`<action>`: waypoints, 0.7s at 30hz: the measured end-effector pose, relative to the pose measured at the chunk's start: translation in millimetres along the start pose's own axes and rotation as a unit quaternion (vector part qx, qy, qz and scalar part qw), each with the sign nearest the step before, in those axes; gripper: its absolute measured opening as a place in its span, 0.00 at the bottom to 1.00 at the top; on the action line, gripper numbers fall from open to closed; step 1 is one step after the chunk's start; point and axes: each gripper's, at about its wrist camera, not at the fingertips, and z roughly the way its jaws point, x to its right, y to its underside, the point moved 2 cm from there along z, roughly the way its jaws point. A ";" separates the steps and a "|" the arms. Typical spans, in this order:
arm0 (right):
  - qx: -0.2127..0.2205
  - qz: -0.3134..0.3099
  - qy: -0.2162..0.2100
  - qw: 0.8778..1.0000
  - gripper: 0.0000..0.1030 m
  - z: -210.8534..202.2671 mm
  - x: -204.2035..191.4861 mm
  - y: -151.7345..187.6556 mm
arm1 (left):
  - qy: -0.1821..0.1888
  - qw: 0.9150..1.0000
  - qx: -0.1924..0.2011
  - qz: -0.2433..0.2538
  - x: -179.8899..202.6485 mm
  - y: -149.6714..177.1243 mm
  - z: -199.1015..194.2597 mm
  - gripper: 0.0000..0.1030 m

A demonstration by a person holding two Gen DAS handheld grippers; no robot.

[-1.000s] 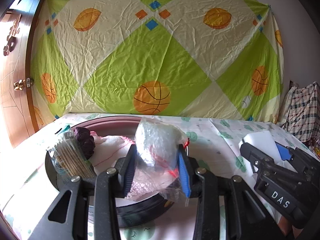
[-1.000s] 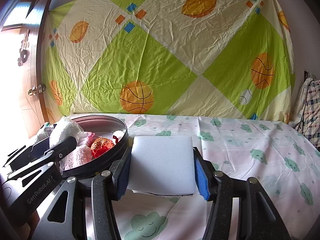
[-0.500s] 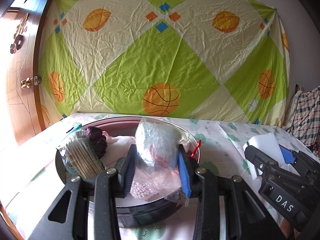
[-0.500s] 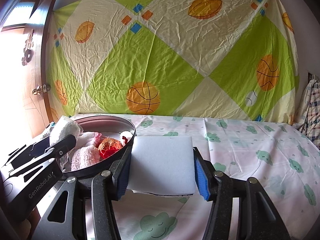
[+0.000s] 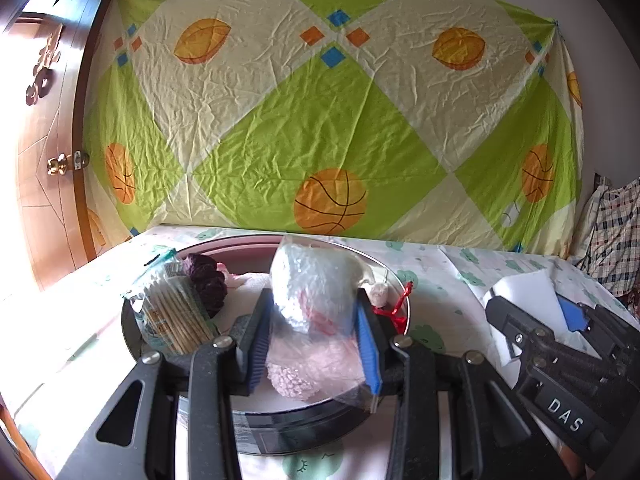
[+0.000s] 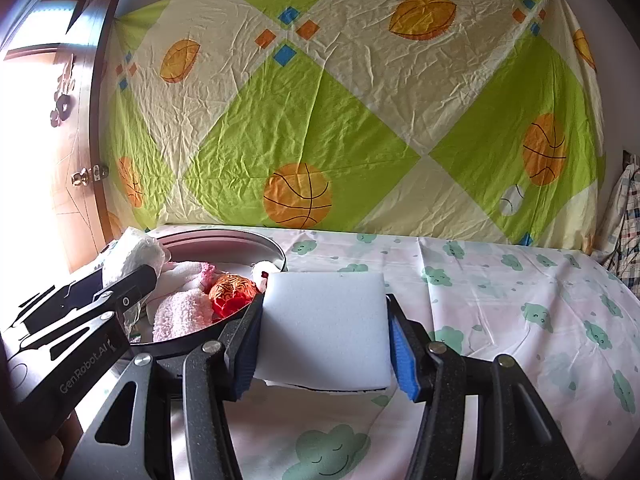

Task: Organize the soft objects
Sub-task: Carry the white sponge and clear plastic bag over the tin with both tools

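White foam, a flat square sponge (image 6: 326,326), is clamped between the blue pads of the right gripper (image 6: 326,344), held just above a cloud-print cloth (image 6: 520,312) that covers the table. To its left stands a round dark metal tin (image 5: 256,428) already holding soft things: a pink fluffy cloth (image 6: 182,312), an orange knitted ball (image 6: 232,292), a dark purple knitted piece (image 5: 208,280) and a packet of cotton swabs (image 5: 172,312). The left gripper (image 5: 314,344) is closed on a clear plastic bag (image 5: 316,292) of white and pink soft material, held over the tin's near rim. A green and cream sheet (image 5: 320,120) printed with basketballs hangs behind.
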 end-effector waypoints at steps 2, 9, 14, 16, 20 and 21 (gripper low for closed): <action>-0.001 -0.002 -0.002 1.000 0.56 0.7 -1.6 -0.2 | -0.001 1.000 0.000 -0.002 -2.8 0.1 0.3 0.37; -0.004 -0.006 -0.008 1.000 0.56 2.7 -8.7 0.2 | -0.001 1.000 0.002 -0.010 -12.1 0.2 -0.4 0.37; -0.008 -0.010 -0.014 1.000 0.56 6.5 -13.8 -0.1 | 0.001 1.000 0.001 -0.015 -16.9 -0.1 -0.5 0.37; -0.008 -0.011 -0.015 1.000 0.56 7.1 -15.8 -0.1 | 0.002 1.000 0.002 -0.013 -17.0 -0.1 -1.3 0.37; -0.011 -0.021 -0.020 1.000 0.56 11.7 -22.5 -1.3 | 0.006 1.000 0.003 -0.009 -18.9 -4.0 -3.0 0.37; -0.011 -0.024 -0.020 0.999 0.56 13.2 -24.2 -1.8 | 0.007 1.000 0.004 -0.009 -19.9 -5.4 -3.4 0.37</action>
